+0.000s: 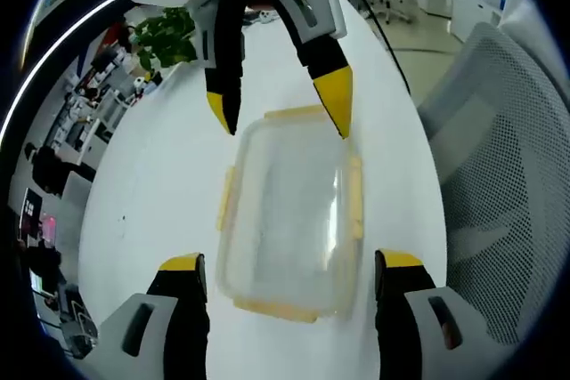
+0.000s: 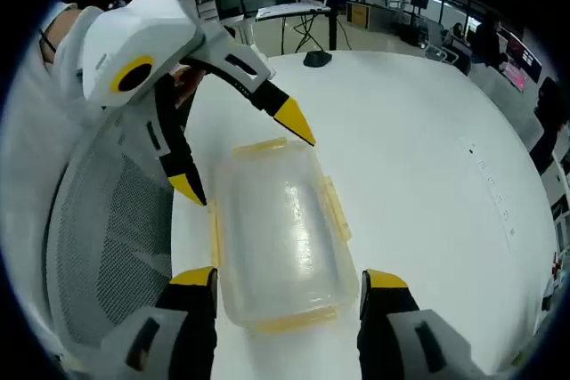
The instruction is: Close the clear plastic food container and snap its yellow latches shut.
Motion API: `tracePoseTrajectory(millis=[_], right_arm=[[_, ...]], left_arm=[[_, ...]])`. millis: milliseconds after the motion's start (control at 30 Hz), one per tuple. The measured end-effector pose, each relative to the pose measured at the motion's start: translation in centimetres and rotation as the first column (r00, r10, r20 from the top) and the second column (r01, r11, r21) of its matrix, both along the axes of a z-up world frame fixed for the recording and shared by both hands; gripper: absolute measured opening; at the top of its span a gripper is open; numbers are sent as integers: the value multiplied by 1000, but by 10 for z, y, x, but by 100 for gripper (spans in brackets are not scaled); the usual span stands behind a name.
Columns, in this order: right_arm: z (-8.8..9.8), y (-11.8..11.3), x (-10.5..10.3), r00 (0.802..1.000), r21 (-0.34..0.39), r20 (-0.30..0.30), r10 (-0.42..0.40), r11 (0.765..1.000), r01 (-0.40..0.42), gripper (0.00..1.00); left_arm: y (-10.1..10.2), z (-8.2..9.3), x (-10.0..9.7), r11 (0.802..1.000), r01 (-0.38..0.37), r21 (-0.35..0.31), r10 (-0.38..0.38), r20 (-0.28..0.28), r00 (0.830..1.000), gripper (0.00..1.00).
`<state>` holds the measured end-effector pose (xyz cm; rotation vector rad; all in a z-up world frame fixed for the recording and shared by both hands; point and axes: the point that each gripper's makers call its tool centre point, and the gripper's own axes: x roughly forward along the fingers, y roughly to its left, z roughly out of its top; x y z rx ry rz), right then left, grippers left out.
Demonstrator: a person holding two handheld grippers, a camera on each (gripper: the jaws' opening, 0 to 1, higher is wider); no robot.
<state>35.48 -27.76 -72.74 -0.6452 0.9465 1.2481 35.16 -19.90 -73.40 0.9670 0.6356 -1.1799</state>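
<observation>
Left claw (image 1: 280, 269) and right claw (image 2: 287, 284) are both spread and empty, facing each other across the container (image 1: 289, 211) on the worktop (image 1: 169, 184). Lid appears seated; next, press each yellow latch (image 1: 355, 198) down.

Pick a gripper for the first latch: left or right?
Roughly even; slight lean right. Both grippers are open and face each other across the container. In the left gripper view, the right gripper has one yellow tip beside the far end latch, while the left gripper straddles the opposite end.
</observation>
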Motion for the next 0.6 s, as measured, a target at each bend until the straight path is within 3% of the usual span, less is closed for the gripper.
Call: tracePoseTrajectory(millis=[267, 600], right_arm=[[-6, -5, -4, 1000, 0, 16, -12, 1000, 12, 67], [-13, -3, -4, 998, -20, 57, 35, 999, -34, 72]], left_arm=[[5, -3, 8, 1000, 6, 20, -6, 7, 1000, 80], [8, -12, 14, 999, 18, 40, -18, -3, 1000, 84]])
